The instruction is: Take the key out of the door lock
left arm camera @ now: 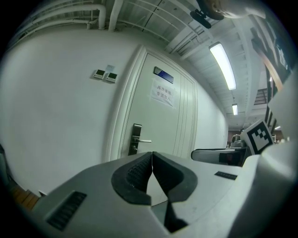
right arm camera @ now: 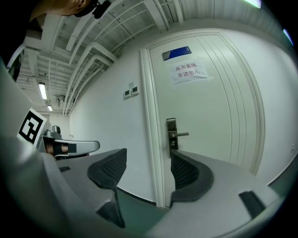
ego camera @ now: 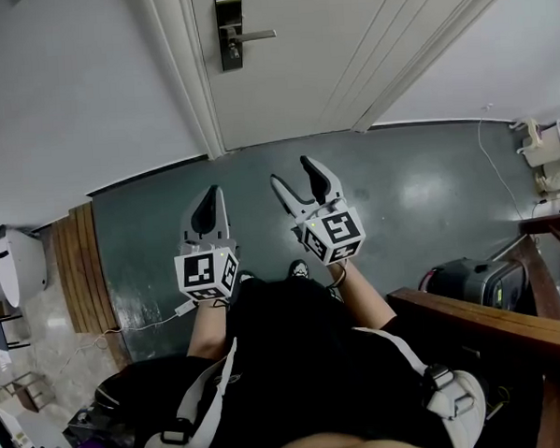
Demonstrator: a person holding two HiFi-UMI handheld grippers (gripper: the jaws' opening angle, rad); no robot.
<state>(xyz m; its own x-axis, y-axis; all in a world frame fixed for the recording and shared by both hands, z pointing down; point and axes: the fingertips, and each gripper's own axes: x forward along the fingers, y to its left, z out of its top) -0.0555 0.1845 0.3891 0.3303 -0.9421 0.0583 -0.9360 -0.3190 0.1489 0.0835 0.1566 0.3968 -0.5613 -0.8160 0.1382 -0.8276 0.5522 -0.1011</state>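
A white door [ego camera: 346,46] stands shut ahead of me, with a dark lock plate and lever handle [ego camera: 230,29] near its left edge. Something small, probably the key [ego camera: 233,52], sticks out just under the lever; it is too small to tell for sure. The same lock plate [left arm camera: 135,144] [right arm camera: 172,134] shows in both gripper views. My left gripper [ego camera: 211,199] [left arm camera: 152,154] is shut with nothing between its pads. My right gripper [ego camera: 294,174] [right arm camera: 148,154] is open and empty. Both hang over the grey-green floor, well short of the door.
Wooden slats [ego camera: 76,266] and a white appliance [ego camera: 13,265] lie at the left. A wooden rail [ego camera: 491,315] and a dark case [ego camera: 475,278] are at the right. A thin cable [ego camera: 145,324] runs along the floor. A paper notice [right arm camera: 188,72] hangs on the door.
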